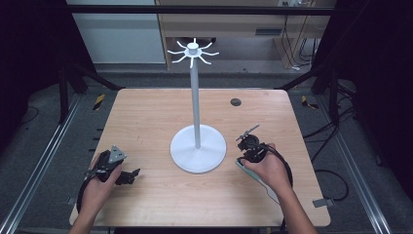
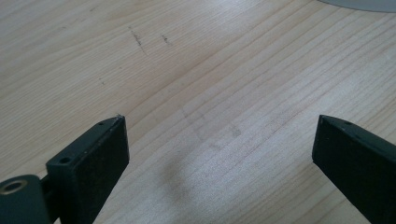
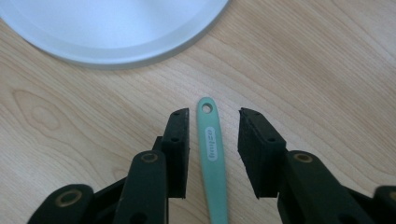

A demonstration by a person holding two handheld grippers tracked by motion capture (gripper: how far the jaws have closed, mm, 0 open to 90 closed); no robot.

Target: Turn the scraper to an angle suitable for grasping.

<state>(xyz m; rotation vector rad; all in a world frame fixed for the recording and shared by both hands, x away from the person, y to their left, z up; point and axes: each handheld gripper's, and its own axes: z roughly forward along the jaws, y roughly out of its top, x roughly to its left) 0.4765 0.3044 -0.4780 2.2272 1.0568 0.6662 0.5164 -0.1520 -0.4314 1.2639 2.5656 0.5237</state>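
A mint-green utensil handle [image 3: 212, 158] with a hole at its end lies flat on the wooden table [image 1: 146, 117]. My right gripper [image 3: 213, 113] straddles it, with the jaws apart on either side and a gap between each pad and the handle. In the high view the right gripper [image 1: 243, 158] sits just right of the stand's round base [image 1: 198, 148], and the utensil [image 1: 260, 184] runs back under the hand. My left gripper [image 1: 130, 175] rests at the table's front left. Its jaws [image 2: 220, 120] stand wide open over bare wood.
A tall white stand [image 1: 196, 97] rises from the table's middle, topped by a ring of hooks [image 1: 193, 51]. Its base edge [image 3: 112, 28] lies close ahead of the right jaws. A dark grommet [image 1: 235, 102] sits at the back of the table.
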